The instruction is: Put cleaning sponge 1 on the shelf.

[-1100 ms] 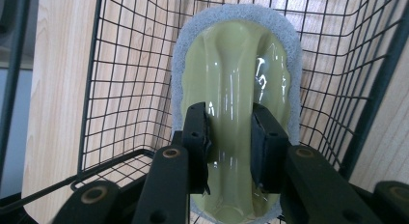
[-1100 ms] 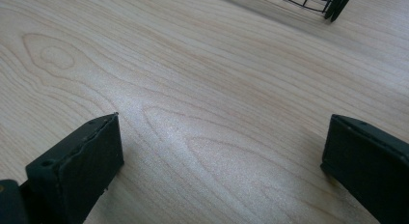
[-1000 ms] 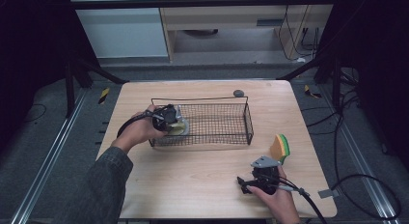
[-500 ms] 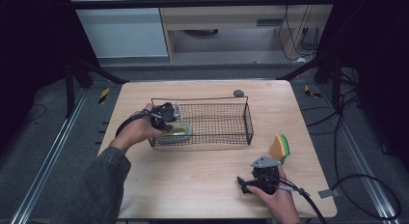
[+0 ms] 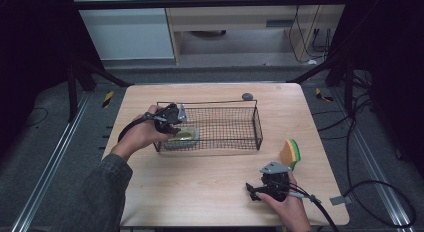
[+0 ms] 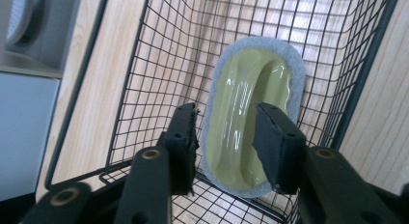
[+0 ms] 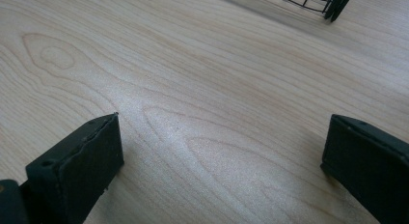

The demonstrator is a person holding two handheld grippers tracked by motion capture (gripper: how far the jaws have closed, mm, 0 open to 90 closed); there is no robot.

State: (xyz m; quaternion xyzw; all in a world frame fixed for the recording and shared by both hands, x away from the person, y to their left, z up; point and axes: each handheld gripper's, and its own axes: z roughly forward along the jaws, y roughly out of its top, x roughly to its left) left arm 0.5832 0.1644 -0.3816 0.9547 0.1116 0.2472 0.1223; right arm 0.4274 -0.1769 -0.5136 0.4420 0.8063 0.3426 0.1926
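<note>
Sponge: yellow-green scrubber (image 6: 253, 115) w/ grey rim, lying in basket (image 5: 235, 123) at its left end, same spot as 1 s ago.
Left tool (image 5: 172, 123): mine, jaws spread either side of it, not pinching; barely moved.
Right tool (image 5: 256, 188): spread wide, low over table (image 7: 202, 89), unchanged.
Other sponge (image 5: 290, 153): orange/green, near right tool.

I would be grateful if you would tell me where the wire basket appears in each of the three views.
High view: the wire basket sits mid-table, towards the far edge.
Left gripper view: its mesh spreads across the frame beyond the jaws, with the yellow-green scrubber inside.
Right gripper view: one corner at the top right.
Shared landmark: the pale wooden table.
</note>
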